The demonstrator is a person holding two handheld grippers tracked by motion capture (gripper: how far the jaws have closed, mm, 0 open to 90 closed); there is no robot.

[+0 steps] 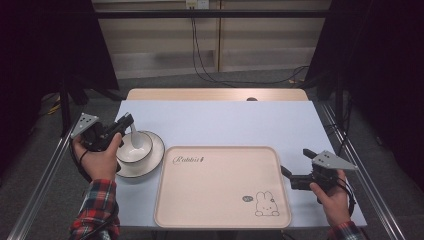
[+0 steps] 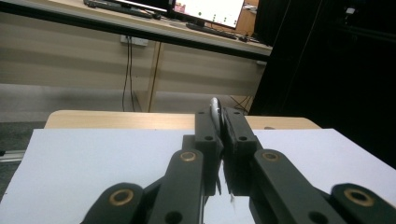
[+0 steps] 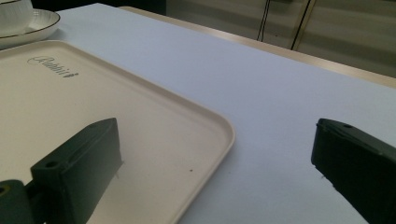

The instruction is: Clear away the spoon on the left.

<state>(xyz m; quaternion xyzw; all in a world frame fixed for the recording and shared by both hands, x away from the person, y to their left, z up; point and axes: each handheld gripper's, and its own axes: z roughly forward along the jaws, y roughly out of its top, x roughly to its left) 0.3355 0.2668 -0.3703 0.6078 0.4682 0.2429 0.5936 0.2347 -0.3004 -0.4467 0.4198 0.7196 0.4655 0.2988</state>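
High view first: nearest the person's side lies the cream tray (image 1: 222, 187) with its little rabbit drawing, flat on the pale table (image 1: 225, 120) and bare. At its right edge the right gripper (image 1: 296, 167) rests low by the tray's rim, jaws spread wide with nothing between them; the right gripper view bears this out, one jaw over the tray corner and the other over the table.

A little farther off, to the left of the tray, a white bowl (image 1: 135, 147) sits on a gold-rimmed saucer (image 1: 150, 162). The left gripper (image 1: 127, 120) hangs above the bowl, clenched on the handle of a white spoon (image 1: 136, 139), whose scoop end hangs down into the bowl. In the left gripper view the spoon's handle (image 2: 215, 112) stands pinched between the two closed jaws. Beyond are the table's far wooden edge and the cables on the wall.

My guess is that the spoon is being lifted out of the bowl. Next it needs raising clear of the rim, then carrying across, likely to the tray, without clipping the bowl.
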